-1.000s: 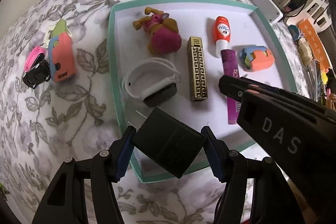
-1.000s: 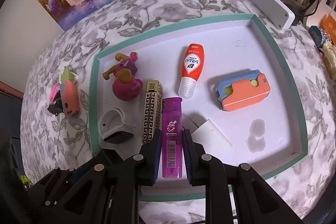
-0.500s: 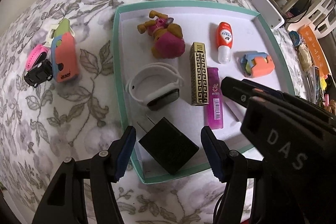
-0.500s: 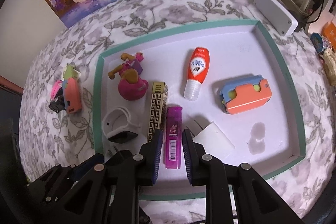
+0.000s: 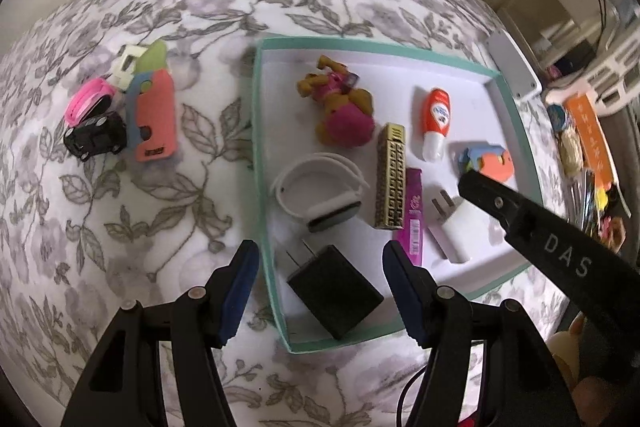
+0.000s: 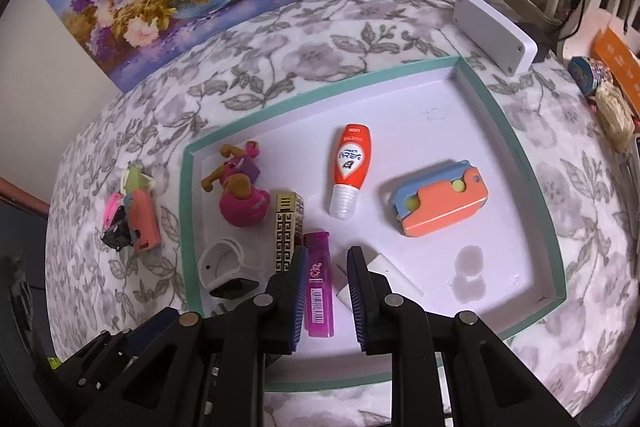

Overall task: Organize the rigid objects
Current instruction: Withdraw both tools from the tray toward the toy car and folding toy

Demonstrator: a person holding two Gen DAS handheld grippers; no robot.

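both grippers gape empty: left gripper [image 5: 316, 267] over black charger [image 5: 334, 297], right gripper [image 6: 326, 275] over purple lighter [image 6: 319, 285].

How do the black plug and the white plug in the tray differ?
The black plug is a squat dark cube; the white plug is paler and slimmer. The black plug sits in the tray's near corner, the white plug further right beyond the purple lighter. Both lie flat, prongs pointing away.
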